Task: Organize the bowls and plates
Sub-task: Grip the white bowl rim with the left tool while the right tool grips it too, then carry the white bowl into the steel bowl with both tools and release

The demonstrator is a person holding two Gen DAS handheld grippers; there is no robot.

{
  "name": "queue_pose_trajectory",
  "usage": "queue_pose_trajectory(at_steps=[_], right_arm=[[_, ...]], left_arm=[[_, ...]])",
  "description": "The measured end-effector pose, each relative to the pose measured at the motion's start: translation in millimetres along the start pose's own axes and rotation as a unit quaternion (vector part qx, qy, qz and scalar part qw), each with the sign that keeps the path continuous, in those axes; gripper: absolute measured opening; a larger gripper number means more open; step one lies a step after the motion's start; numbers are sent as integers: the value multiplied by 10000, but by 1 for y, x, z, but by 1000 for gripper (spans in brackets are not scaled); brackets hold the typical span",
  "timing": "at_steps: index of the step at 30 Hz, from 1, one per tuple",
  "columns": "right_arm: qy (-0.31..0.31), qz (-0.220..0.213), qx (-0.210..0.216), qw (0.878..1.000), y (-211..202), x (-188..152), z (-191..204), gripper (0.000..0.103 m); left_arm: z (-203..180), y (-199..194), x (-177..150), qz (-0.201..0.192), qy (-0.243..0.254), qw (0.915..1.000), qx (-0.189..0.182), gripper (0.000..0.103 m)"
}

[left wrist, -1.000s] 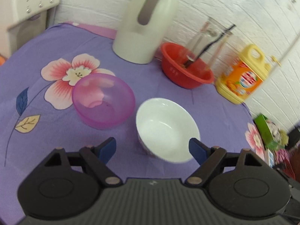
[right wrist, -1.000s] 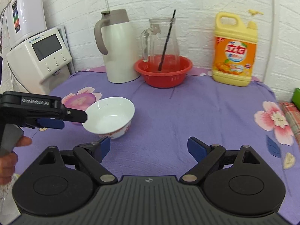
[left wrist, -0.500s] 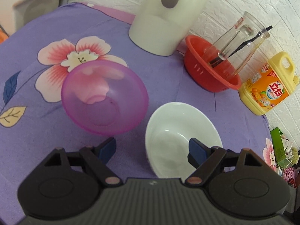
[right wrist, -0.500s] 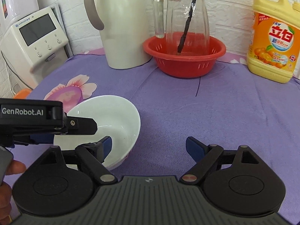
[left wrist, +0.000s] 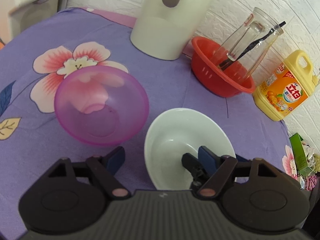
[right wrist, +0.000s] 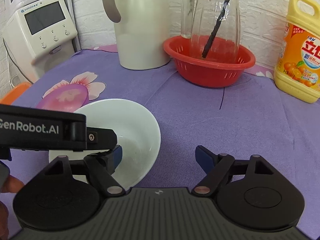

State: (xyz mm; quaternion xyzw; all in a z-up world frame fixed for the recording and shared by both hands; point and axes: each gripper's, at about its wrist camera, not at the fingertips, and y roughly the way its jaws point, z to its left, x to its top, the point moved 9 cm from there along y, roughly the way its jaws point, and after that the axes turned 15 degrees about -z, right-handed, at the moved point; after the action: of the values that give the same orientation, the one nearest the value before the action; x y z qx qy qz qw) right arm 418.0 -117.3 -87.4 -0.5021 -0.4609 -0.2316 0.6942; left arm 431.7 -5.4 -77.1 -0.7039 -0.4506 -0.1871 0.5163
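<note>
white bowl (left wrist: 180, 132) sits on the purple desk (left wrist: 180, 92) just beside the pink bowl (left wrist: 100, 104). your left tool (left wrist: 163, 157) is closing, bowl's near rim btwn its fingers, right finger inside. your right tool (right wrist: 158, 156) is wide, left finger inside the bowl too.

White bowl (left wrist: 188, 140), floral purple cloth (left wrist: 180, 84)

I am viewing a white jug (right wrist: 140, 26), a glass pitcher (right wrist: 216, 18) standing in a red basket (right wrist: 208, 68), a detergent bottle (right wrist: 300, 56) and a dispenser (right wrist: 44, 30) lining the wall.
</note>
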Motion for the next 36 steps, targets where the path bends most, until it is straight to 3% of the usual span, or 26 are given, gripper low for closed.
queue_pose_trajectory(at_steps=[2, 3, 4, 5, 6, 9, 15, 22, 30, 36], right_arm=[[139, -48, 151, 9998, 0, 0, 3, 103], [192, -69, 264, 9994, 0, 1, 6, 94], [270, -63, 383, 9989, -1, 2, 10, 83], [357, -46, 459, 9983, -1, 2, 13, 56], [309, -33, 446, 9985, -2, 1, 17, 54], [147, -30, 392, 9991, -8, 0, 24, 54], [64, -21, 236, 9997, -40, -3, 27, 55], [-88, -253, -186, 9995, -121, 1, 36, 56], [0, -526, -767, 9957, -234, -39, 45, 59], [351, -552, -1020, 9926, -278, -88, 49, 60]], left_arm=[[-1, 1, 2, -10, -77, 9998, -157, 68], [-2, 1, 2, -3, -122, 9997, -205, 62], [-2, 1, 3, 5, -64, 9998, -168, 41], [-4, 2, 1, 70, -10, 9998, -168, 37], [-4, 2, 0, 81, 40, 9998, -151, 35], [-4, -4, -4, 164, 91, 9996, -188, 27], [-16, -37, -14, 227, 179, 9987, -412, 27], [-46, -115, -33, 97, 242, 9955, -908, 26], [-69, -208, -100, 117, 553, 9882, -1426, 25], [-70, -241, -156, 308, 853, 9842, -1523, 24]])
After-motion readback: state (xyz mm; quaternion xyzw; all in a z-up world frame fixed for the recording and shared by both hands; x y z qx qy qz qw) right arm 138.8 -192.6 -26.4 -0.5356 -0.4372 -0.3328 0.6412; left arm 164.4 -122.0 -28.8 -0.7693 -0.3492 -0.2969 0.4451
